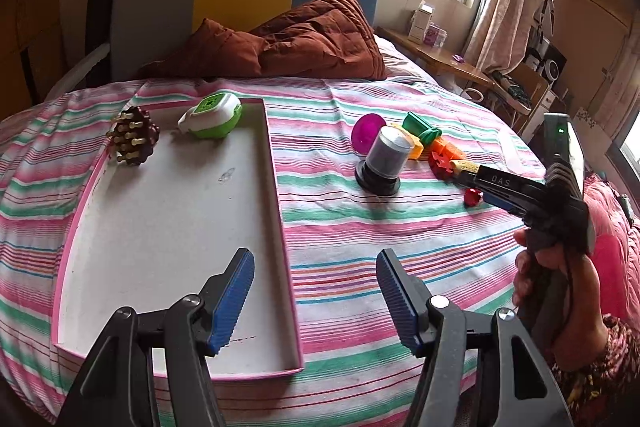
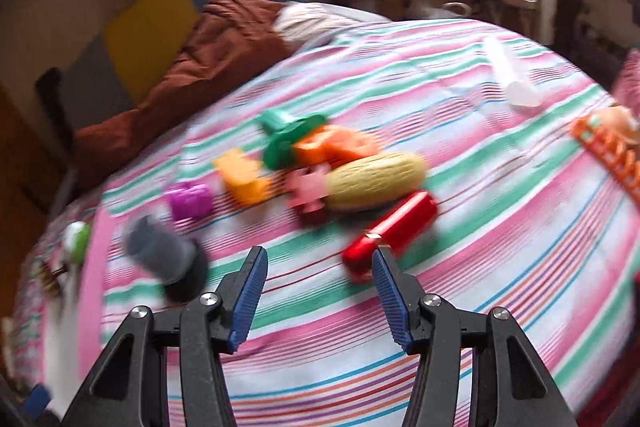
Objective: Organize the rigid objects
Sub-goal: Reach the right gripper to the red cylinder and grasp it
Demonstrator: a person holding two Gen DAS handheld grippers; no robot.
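Observation:
A white tray with a pink rim [image 1: 276, 187] lies on the striped bed and holds a brown studded brush [image 1: 134, 137] and a green and white case [image 1: 212, 115]. Right of it stand a grey cylinder on a black base [image 1: 382, 163] and a cluster of toys. My left gripper [image 1: 315, 259] hovers open over the tray's near right corner with nothing between its fingers. In the blurred right wrist view, my right gripper [image 2: 319, 255] is open and empty above the sheet. A red cylinder [image 2: 394, 231] lies just beyond its right fingertip, in front of a ribbed yellow toy [image 2: 376, 181].
Green [image 2: 288, 135], orange [image 2: 336, 145], yellow [image 2: 244, 175] and purple [image 2: 190, 201] pieces lie behind. A white bottle [image 2: 514, 79] and an orange comb [image 2: 608, 151] sit far right. A brown quilt [image 1: 312, 35] is bunched at the headboard. A person's hand [image 1: 560, 291] grips the right tool.

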